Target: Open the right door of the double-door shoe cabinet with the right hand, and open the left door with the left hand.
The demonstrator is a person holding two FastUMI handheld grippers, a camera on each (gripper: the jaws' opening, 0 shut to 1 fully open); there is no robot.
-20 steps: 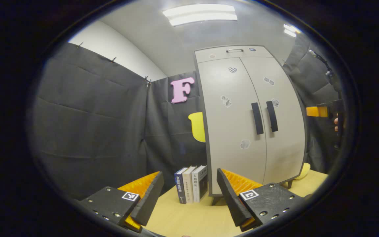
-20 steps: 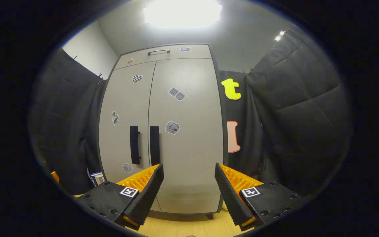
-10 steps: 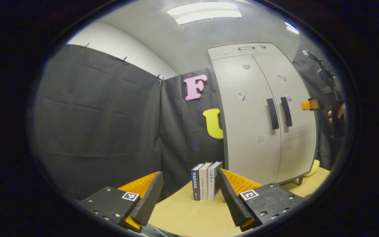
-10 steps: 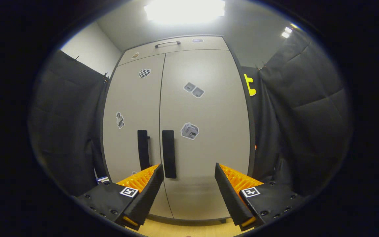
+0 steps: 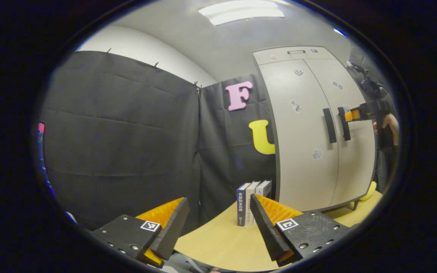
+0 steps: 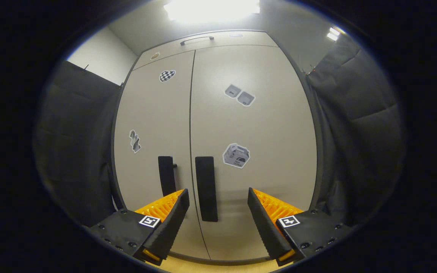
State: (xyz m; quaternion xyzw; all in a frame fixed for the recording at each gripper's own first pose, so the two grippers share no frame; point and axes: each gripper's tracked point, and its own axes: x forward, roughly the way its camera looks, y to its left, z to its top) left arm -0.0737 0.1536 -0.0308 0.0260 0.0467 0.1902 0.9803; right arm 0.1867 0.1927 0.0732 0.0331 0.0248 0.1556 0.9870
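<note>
The pale grey shoe cabinet (image 6: 279, 182) stands close ahead in the right gripper view, both doors closed. Its right door's dark handle (image 6: 206, 188) sits between the open fingers of my right gripper (image 6: 218, 222), a little left of centre, with no contact visible. The left door's handle (image 6: 166, 175) is just beside it. In the left gripper view the cabinet (image 5: 305, 151) is far off at the right, and the right gripper (image 5: 349, 115), held by a hand (image 5: 391, 123), reaches the handles (image 5: 336, 124). My left gripper (image 5: 218, 223) is open and holds nothing.
Three upright books (image 5: 250, 203) stand on the wooden table (image 5: 222, 242) just left of the cabinet. Black cloth walls close in on both sides of the cabinet. A yellow object (image 5: 368, 191) lies at the cabinet's right foot.
My right gripper has moved closer to the cabinet, and the right door's handle now lies between its fingers. My left gripper has turned leftward, so the cabinet has slid to the right of its view.
</note>
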